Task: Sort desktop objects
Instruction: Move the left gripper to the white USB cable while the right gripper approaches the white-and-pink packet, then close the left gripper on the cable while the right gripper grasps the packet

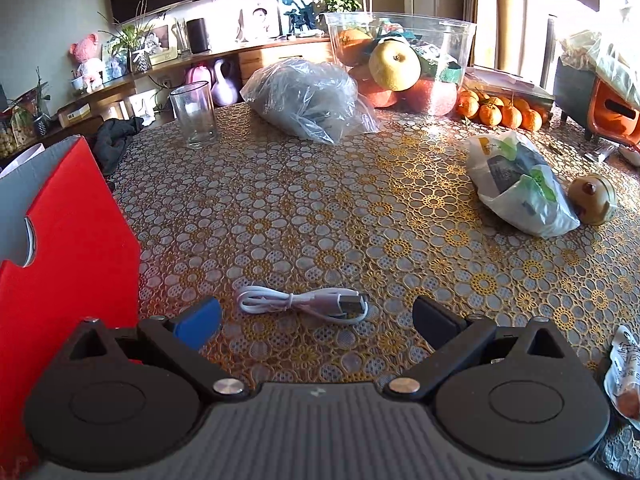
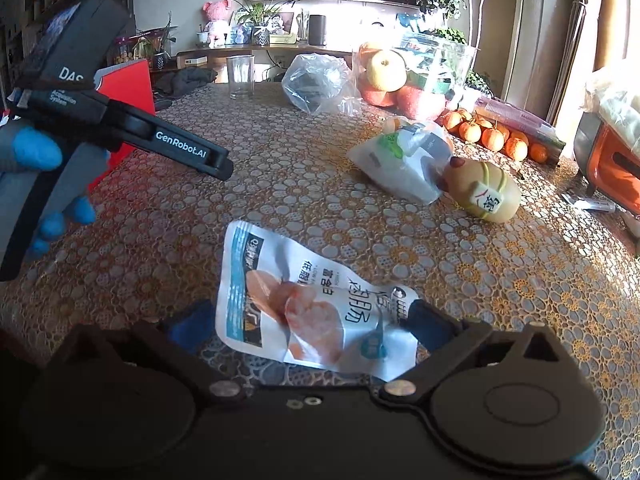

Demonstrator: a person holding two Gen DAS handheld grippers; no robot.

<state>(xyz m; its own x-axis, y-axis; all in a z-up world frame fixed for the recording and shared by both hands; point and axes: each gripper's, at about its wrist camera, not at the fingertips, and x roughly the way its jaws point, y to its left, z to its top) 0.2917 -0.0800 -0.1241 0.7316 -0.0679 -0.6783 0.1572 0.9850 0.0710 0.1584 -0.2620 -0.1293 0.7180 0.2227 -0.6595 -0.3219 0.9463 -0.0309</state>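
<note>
The snack packet [image 2: 308, 304], printed in Chinese, lies lower centre between my right gripper's [image 2: 308, 320] wide fingers; my left gripper [image 1: 316, 320], marked "GenRobot.AI", gapes before the white cable [image 1: 302, 305].

The bench [image 1: 280, 216] holds a white cable [image 1: 300, 305], a glass [image 1: 195, 114], bags, oranges [image 1: 500, 114] and a snack packet [image 2: 304, 304].

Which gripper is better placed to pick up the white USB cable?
Left. The left gripper is open with the USB cable lying between its fingers; the right gripper faces a snack packet.
</note>
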